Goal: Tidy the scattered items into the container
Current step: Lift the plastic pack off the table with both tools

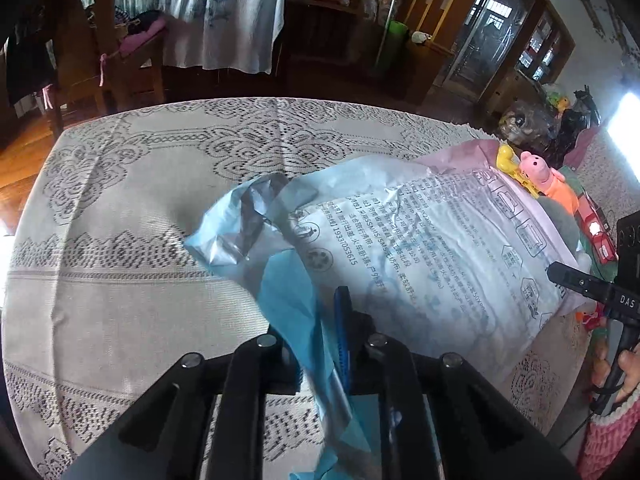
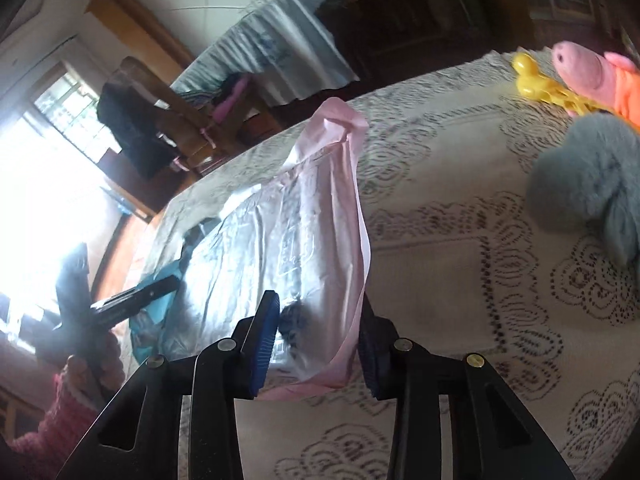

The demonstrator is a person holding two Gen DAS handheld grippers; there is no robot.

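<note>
A large plastic bag, blue and white with print and pink inside, lies on the lace-covered table. My left gripper is shut on the bag's blue edge. My right gripper is open, its jaws on either side of the bag's pink rim, with the bag mouth gaping before it. A pink pig toy, a yellow toy and a grey plush lie on the table to the right of the bag. The pig and yellow toy also show behind the bag in the left wrist view.
Red items lie on the table's right side. A wooden chair and a second cloth-covered table stand beyond the far edge. Cabinets line the back wall.
</note>
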